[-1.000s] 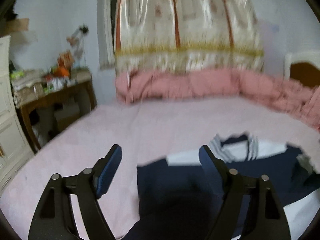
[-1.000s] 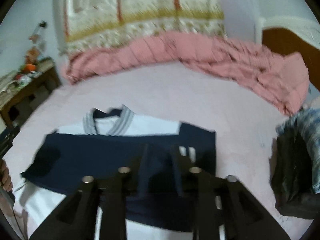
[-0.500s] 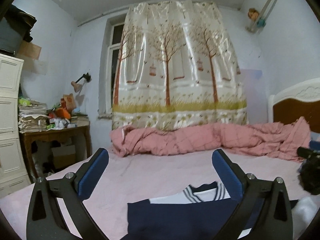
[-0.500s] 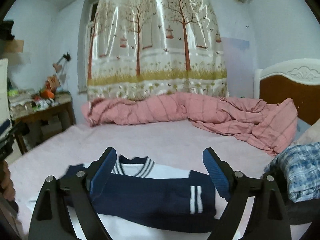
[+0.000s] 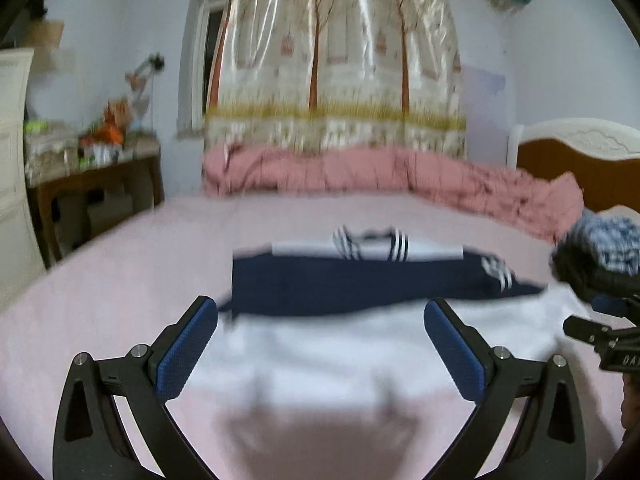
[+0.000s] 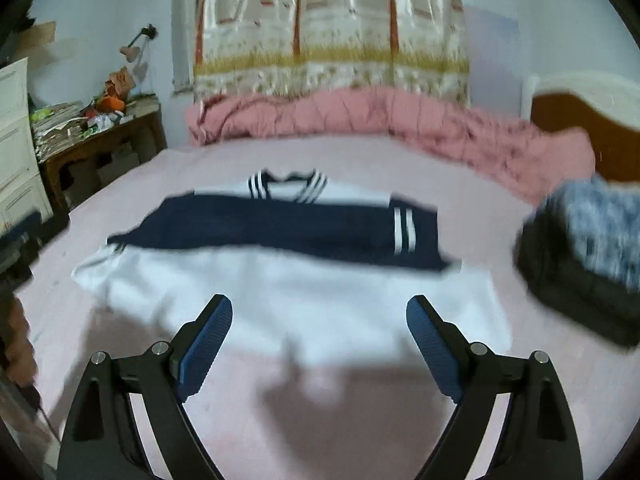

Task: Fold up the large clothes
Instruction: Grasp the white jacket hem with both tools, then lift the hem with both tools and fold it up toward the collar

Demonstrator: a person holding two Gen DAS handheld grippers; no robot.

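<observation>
Dark clothes pile [image 6: 576,280] beside sweater [image 6: 280,264]

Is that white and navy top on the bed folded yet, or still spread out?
Partly folded. The top lies flat on the bed, its navy sleeves folded across the chest below the striped collar; the white body remains full length.

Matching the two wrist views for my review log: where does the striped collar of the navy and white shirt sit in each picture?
Left wrist view: the striped collar sits just right of centre, at the shirt's far edge, above the navy band.
Right wrist view: the striped collar sits left of centre, in the upper middle, again at the shirt's far edge.
Shared landmark: the pink quilt bunched along the far side of the bed, below the tree-print curtain.
</observation>
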